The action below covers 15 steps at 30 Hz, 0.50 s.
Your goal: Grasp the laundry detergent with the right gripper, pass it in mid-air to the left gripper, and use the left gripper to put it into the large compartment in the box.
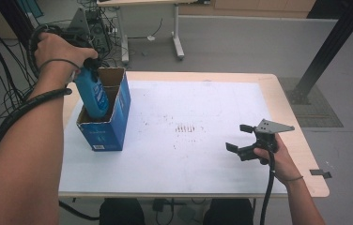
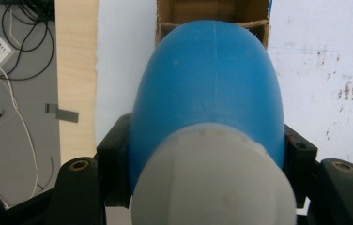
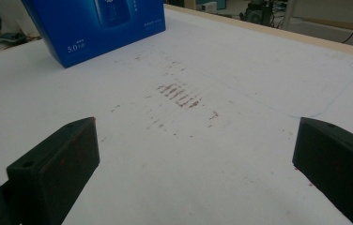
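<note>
High view: left gripper [image 1: 90,63] sits at the far-left of the table, above an open-topped blue cardboard box [image 1: 118,117] with a brown inside. It's clamped on the top end of a blue plastic bottle [image 1: 92,96] with a white-and-blue label. Bottle is tilted, lower part already down inside the box, upper part sticking out above the rim, directly under the gripper. Box stands upright on the white sheet [image 1: 188,154] covering the light wooden table [image 1: 287,112], near its left edge. Right gripper [image 1: 240,138] is held low over the sheet at the right, well apart from box and bottle, jaws spread, nothing between them. Reddish-brown smudges [image 1: 188,127] on the sheet lie between the box and the right gripper.

Left gripper view: the two black jaws press on either side of the blue bottle [image 2: 207,89] just behind its grey cap [image 2: 212,183], which is nearest the camera. Bottle body points away toward the brown box opening [image 2: 212,14].

Right gripper view: both black jaws stand wide apart, nothing gripped, white sheet [image 3: 240,140] between them. Blue box [image 3: 99,26] with white print sits far ahead to the left, smudges [image 3: 179,96] in between.
</note>
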Motion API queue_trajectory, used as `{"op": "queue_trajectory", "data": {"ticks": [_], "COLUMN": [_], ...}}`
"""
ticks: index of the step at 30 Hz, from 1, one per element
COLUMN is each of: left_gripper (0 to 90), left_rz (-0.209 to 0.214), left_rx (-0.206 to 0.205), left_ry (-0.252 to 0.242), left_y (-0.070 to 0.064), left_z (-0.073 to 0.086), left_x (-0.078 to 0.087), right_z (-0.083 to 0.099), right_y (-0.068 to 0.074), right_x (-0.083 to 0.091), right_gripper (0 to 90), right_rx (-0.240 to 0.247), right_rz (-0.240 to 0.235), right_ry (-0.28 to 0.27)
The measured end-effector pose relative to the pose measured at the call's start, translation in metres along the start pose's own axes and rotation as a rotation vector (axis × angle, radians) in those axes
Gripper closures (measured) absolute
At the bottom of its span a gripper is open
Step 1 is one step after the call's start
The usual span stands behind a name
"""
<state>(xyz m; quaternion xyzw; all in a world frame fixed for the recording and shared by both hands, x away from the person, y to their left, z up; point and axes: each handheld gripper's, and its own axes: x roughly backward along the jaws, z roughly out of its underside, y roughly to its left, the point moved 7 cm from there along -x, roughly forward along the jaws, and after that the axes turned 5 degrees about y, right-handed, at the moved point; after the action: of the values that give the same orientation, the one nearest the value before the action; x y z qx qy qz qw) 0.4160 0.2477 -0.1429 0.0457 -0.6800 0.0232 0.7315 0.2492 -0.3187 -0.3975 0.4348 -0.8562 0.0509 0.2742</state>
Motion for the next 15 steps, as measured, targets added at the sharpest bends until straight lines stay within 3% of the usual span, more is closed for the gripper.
{"op": "queue_trajectory", "data": {"ticks": [15], "left_gripper": [37.5], "left_rz": [0.001], "left_rx": [-0.009], "left_ry": [0.030], "left_y": [-0.002], "left_z": [-0.005], "left_x": [-0.027], "right_z": [0.004], "right_y": [-0.003], "right_x": [-0.006], "right_gripper": [1.1], "right_rx": [-0.012], "right_rz": [-0.006], "right_ry": [0.009]}}
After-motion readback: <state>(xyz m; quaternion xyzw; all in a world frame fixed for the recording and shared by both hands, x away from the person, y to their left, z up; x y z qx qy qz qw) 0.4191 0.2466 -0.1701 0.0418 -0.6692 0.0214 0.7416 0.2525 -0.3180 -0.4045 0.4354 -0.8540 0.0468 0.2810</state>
